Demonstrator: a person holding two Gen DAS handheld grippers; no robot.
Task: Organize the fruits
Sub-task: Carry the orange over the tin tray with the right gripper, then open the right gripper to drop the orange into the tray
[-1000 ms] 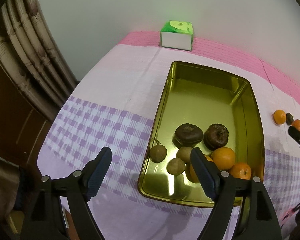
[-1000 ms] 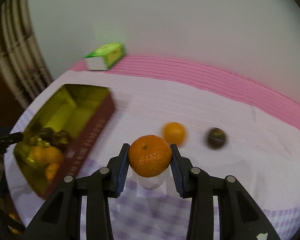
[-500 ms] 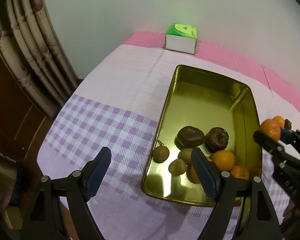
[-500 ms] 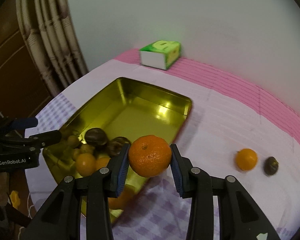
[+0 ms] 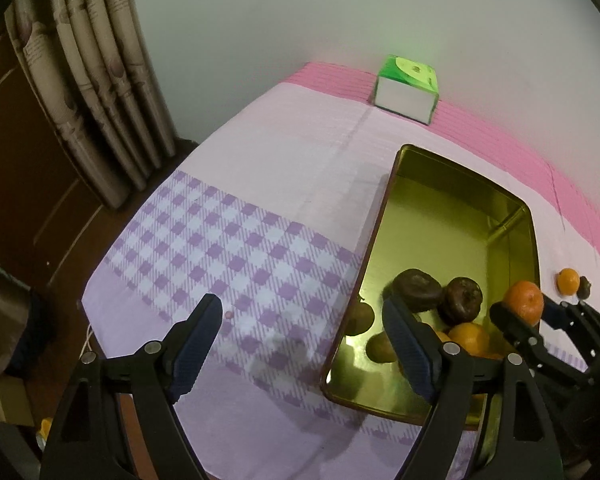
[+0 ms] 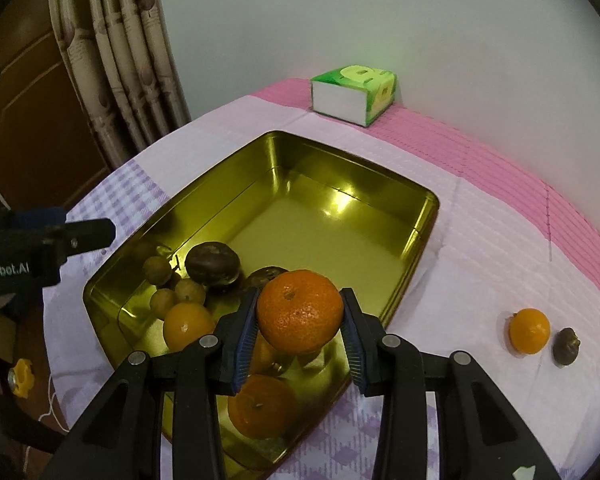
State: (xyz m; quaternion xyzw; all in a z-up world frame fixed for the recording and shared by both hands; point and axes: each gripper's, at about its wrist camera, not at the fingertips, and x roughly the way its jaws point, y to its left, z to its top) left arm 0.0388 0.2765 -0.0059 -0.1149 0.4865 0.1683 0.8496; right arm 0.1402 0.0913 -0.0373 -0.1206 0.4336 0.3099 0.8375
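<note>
My right gripper (image 6: 300, 322) is shut on a tangerine (image 6: 300, 310) and holds it over the near end of a gold metal tray (image 6: 340, 184). Inside the tray lie several oranges (image 6: 188, 326), small brown fruits (image 6: 156, 270) and dark round fruits (image 6: 213, 262). Another tangerine (image 6: 529, 330) and a dark small fruit (image 6: 566, 345) rest on the cloth to the right of the tray. My left gripper (image 5: 304, 340) is open with nothing between its fingers, over the checked cloth by the gold tray's (image 5: 460, 184) left rim. The held tangerine (image 5: 523, 307) also shows there at the right.
A green and white tissue box (image 6: 354, 94) stands at the back near the wall. Curtains (image 6: 116, 52) and a wooden panel lie beyond the table's left edge. The pink and purple checked tablecloth (image 5: 236, 248) covers the table.
My right gripper carried the tangerine leftward from the cloth to above the tray's near end. The left gripper shifted a little to the left, so the tray sits further right in its view.
</note>
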